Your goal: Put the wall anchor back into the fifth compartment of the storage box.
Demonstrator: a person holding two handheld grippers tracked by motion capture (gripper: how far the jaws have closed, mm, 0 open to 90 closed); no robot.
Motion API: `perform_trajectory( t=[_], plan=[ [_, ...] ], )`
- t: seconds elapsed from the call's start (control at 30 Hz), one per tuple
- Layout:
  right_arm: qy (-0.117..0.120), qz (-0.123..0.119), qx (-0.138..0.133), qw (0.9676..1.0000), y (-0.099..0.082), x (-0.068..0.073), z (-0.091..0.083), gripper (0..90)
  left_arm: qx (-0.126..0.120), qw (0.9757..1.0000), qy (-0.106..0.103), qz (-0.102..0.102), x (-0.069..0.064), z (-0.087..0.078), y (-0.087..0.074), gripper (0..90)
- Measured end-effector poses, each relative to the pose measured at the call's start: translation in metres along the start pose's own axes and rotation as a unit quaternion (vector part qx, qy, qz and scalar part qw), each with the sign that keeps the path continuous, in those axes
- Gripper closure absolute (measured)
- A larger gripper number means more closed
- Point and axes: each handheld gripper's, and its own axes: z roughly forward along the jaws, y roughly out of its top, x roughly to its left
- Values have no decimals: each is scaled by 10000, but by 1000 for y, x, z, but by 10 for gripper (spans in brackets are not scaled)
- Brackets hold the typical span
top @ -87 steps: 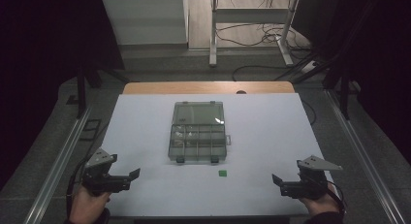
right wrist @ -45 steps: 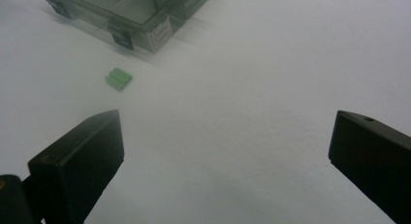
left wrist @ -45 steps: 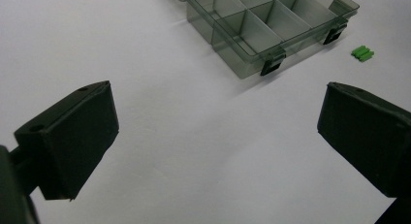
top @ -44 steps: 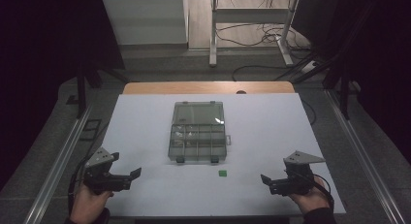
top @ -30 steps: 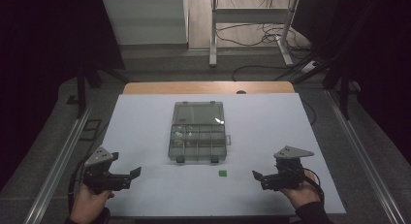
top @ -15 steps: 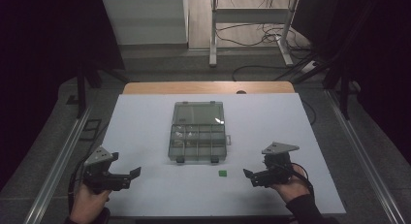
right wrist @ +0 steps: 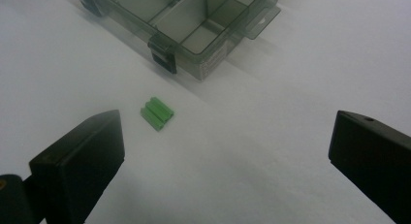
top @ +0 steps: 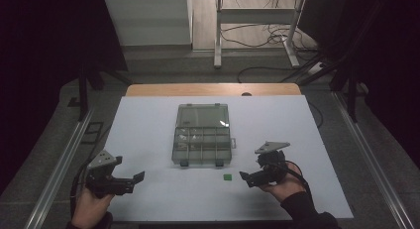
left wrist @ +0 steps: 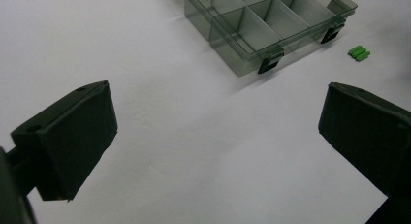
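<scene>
A clear grey compartment box (top: 203,135) lies open in the middle of the white table, its lid laid back at the far side. A small green ribbed block (top: 228,177) rests on the table just in front of the box. My right gripper (top: 246,178) sits low, a little to the right of the block, open with nothing between its jaws. Its own view has the green block (right wrist: 157,113) just ahead near the left jaw, and the box (right wrist: 184,15) beyond. My left gripper (top: 137,178) is open near the front left, facing the box (left wrist: 271,20) and the block (left wrist: 358,53).
The white table top (top: 148,125) has a wooden strip (top: 213,89) along its far edge. Metal rails (top: 59,164) run down both sides. Cables and desk legs (top: 257,35) lie on the floor beyond the table.
My right gripper has moved left and forward from the front right corner toward the green block. The left gripper has stayed almost still.
</scene>
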Motion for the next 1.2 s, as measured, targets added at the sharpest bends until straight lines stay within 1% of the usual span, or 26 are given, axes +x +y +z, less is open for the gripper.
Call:
perform_trajectory(
  t=[0.1, 0.17, 0.23, 0.27, 0.3, 0.33, 0.4, 0.43, 0.47, 0.57, 0.6, 0.63, 0.67, 0.7, 0.73, 0.8, 0.83, 0.87, 1.0, 1.03, 1.17, 1.2],
  plan=[
    [-11, -1, 68, 10000, 2, 2, 4, 6, 1, 10000, -14, 5, 0, 0, 0, 11],
    [-29, -55, 128, 9999, 4, 2, 7, 37, 0, 10000, -18, 4, 0, 0, 0, 11],
    [11, -128, 181, 9998, 6, 2, 10, 83, -1, 10000, -24, 0, 0, 0, 0, 11],
    [59, -166, 222, 9996, 8, 3, 14, 128, 0, 10000, -29, -4, 0, 0, 0, 12],
    [96, -202, 259, 9994, 9, 4, 16, 151, -1, 10000, -35, -14, 0, 1, 0, 12],
    [96, -202, 259, 9994, 9, 4, 16, 151, -1, 10000, -35, -14, 0, 1, 0, 12],
    [157, -242, 330, 9990, 12, 5, 20, 192, -1, 10000, -42, -16, 1, 1, 0, 13],
    [204, -299, 425, 9984, 14, 7, 25, 223, 0, 10000, -45, -19, 1, 1, 0, 13],
    [237, -326, 464, 9981, 15, 7, 27, 243, 1, 10000, -46, -22, 1, 1, 0, 13],
    [409, -346, 654, 9964, 18, 8, 35, 322, 3, 10000, -54, -24, 1, 1, 0, 14],
    [409, -346, 654, 9964, 18, 8, 35, 322, 6, 10000, -56, -23, 1, 1, 0, 14],
    [522, -391, 746, 9951, 20, 9, 40, 382, 9, 10000, -61, -28, 1, 1, 0, 15],
    [604, -412, 793, 9942, 21, 9, 43, 412, 8, 10000, -66, -31, 1, 1, 0, 16],
    [604, -412, 793, 9942, 21, 9, 43, 412, 8, 10000, -66, -31, 1, 1, 0, 16],
    [673, -432, 815, 9935, 21, 10, 45, 441, 10, 10000, -71, -29, 1, 1, 0, 16],
    [739, -494, 875, 9922, 22, 11, 49, 508, 14, 10000, -79, -30, 1, 1, 0, 17],
    [799, -553, 926, 9910, 23, 13, 54, 575, 14, 10000, -82, -29, 1, 1, 0, 18],
    [799, -553, 926, 9910, 23, 13, 54, 575, 16, 10000, -83, -26, 1, 1, 0, 18],
    [862, -749, 1003, 9884, 24, 16, 61, 689, 30, 9999, -98, 0, 1, 1, 0, 21],
    [862, -749, 1003, 9884, 24, 16, 61, 689, 31, 9999, -101, 4, 1, 2, 0, 21],
    [819, -890, 999, 9876, 25, 19, 65, 729, 39, 9999, -102, 11, 1, 2, 0, 21],
    [826, -946, 1017, 9869, 25, 20, 67, 743, 41, 9999, -102, 10, 1, 2, 0, 22]
  ],
)
